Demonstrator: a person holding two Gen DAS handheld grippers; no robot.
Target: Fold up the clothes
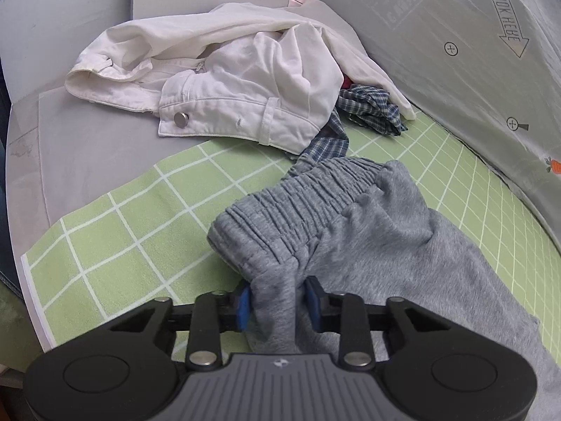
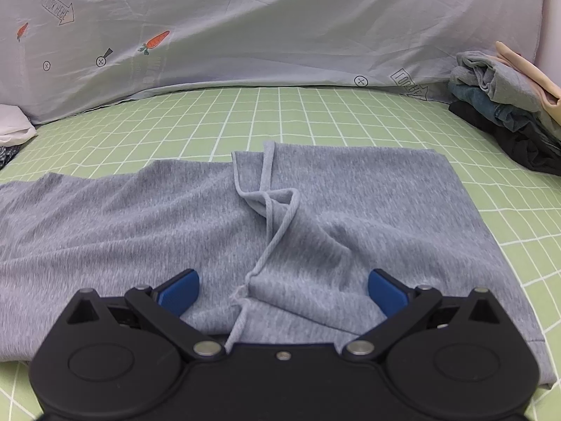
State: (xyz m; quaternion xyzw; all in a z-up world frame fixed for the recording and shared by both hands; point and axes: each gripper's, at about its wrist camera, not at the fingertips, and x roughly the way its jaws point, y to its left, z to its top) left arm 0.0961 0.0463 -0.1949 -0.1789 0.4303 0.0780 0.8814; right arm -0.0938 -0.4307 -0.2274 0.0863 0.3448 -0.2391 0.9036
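Note:
Grey sweatpants (image 1: 368,231) lie on the green checked mat (image 1: 115,242), their elastic waistband bunched toward the far side. My left gripper (image 1: 278,301) is shut on a fold of grey fabric just below the waistband, blue pads pressing it from both sides. In the right wrist view the same grey sweatpants (image 2: 147,217) spread flat, with a drawstring (image 2: 270,217) trailing across them. My right gripper (image 2: 283,293) hovers open over the cloth, its blue fingers (image 2: 178,291) wide apart on either side of the drawstring's end.
A white denim garment (image 1: 224,80) and a blue plaid shirt (image 1: 371,108) are heaped behind the sweatpants. A grey printed sheet (image 2: 280,35) walls the far side. A stack of folded clothes (image 2: 505,105) sits at the right edge of the mat (image 2: 350,119).

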